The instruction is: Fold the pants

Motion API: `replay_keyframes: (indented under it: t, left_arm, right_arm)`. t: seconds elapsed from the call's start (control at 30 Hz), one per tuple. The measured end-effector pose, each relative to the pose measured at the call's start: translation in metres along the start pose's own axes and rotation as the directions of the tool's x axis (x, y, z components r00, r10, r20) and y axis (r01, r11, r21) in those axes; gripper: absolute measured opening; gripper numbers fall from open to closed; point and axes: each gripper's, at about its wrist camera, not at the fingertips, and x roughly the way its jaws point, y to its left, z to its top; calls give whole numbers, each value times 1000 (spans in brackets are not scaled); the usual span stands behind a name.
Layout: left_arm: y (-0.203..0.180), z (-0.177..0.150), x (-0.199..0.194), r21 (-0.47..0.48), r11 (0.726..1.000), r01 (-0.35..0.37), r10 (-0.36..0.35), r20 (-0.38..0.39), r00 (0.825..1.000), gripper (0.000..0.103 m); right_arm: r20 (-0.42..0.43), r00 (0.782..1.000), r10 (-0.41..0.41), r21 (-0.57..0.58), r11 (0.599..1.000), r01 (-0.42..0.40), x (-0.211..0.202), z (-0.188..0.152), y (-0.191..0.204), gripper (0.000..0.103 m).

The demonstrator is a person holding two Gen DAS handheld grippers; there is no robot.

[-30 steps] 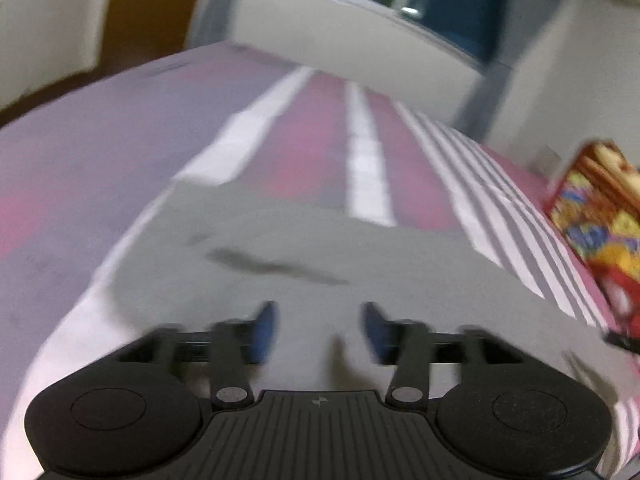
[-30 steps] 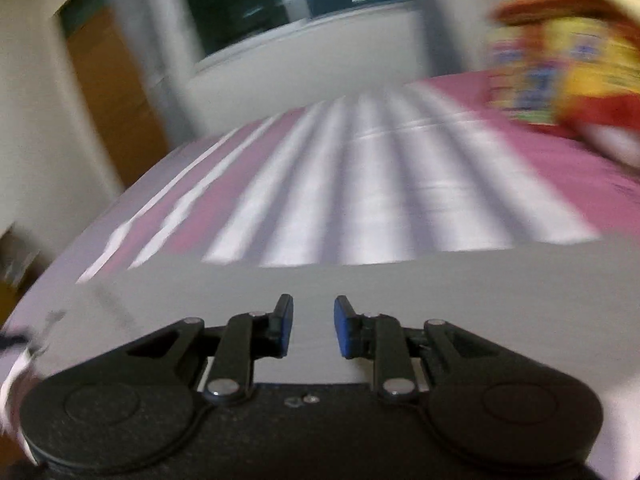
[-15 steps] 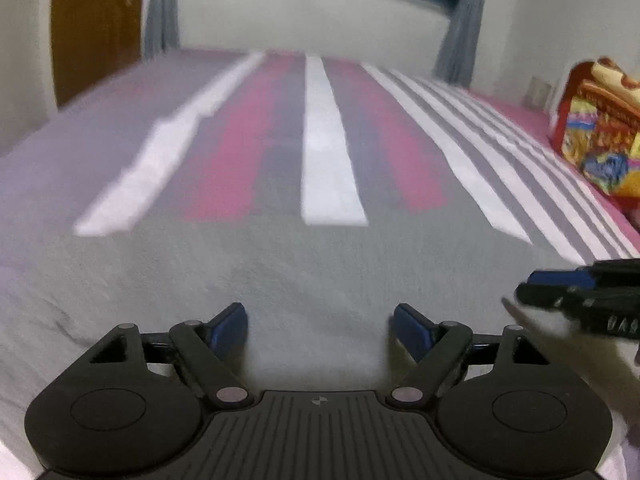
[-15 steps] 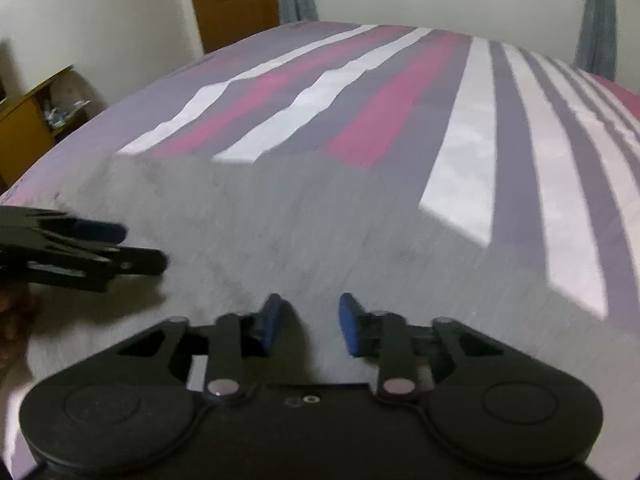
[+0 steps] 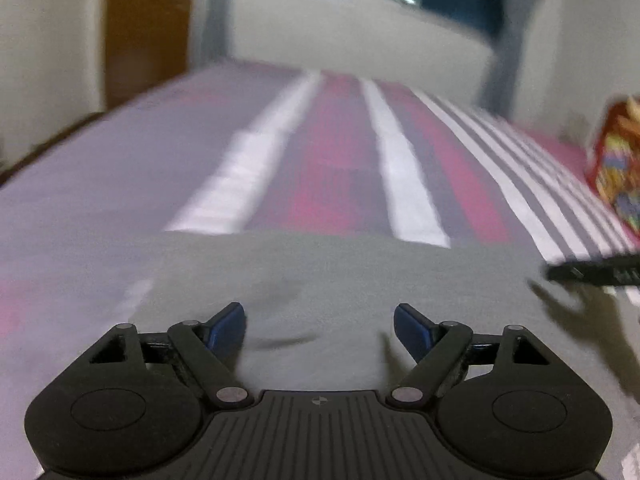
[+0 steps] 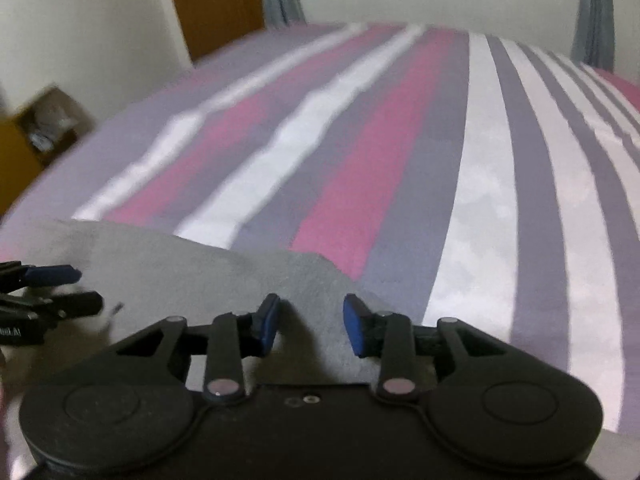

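Striped pink, grey and white bedsheet (image 6: 400,160) carries flat grey fabric pants (image 5: 340,280) beneath both tools. Left gripper (image 5: 319,326) gapes empty, wider than a second ago; right gripper (image 6: 311,326), just been opening, grips nothing over the pants' edge.

**Materials and finish**

Pants (image 5: 340,280): grey cloth, matt, soft fleecy nap, faint creases. Sheet (image 6: 480,184): woven cloth, matt, striped pink, grey and white, slightly mottled on the white bands. Left gripper (image 5: 319,330): black plastic, matt, ribbed top plate, smooth round side discs, small shiny metal pivot pins; pads (image 5: 224,326) blue, rubbery, dull. Right gripper (image 6: 311,326): same matt black plastic, metal pins, blue pads (image 6: 354,330). Door (image 6: 216,4): brown wood, smooth, slight sheen. Wall (image 6: 100,28): painted, flat, off-white. Curtain (image 6: 596,12): grey cloth, pleated. Pillow (image 5: 616,168): printed fabric, blurred.
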Motion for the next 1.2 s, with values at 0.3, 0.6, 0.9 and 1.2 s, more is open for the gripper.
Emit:
replay_keyframes:
  t: [0.3, 0.6, 0.9, 1.2]
  left_arm:
    - [63, -55, -6, -105, 985, -136, 125, -108, 986, 84]
    - [54, -61, -8, -112, 987, -114, 102, -108, 989, 87]
    - [49, -70, -6, -83, 990, -116, 108, -97, 989, 97]
    - [48, -66, -10, -80, 988, -130, 120, -120, 986, 98]
  right_arm:
    - [19, 1000, -12, 40, 999, 11, -52, -57, -21, 45]
    - [15, 988, -156, 150, 977, 152, -92, -88, -87, 57]
    - [-40, 872, -488, 555, 715, 426, -212, -183, -277, 56]
    - [102, 801, -590, 789, 539, 297, -316, -249, -305, 54]
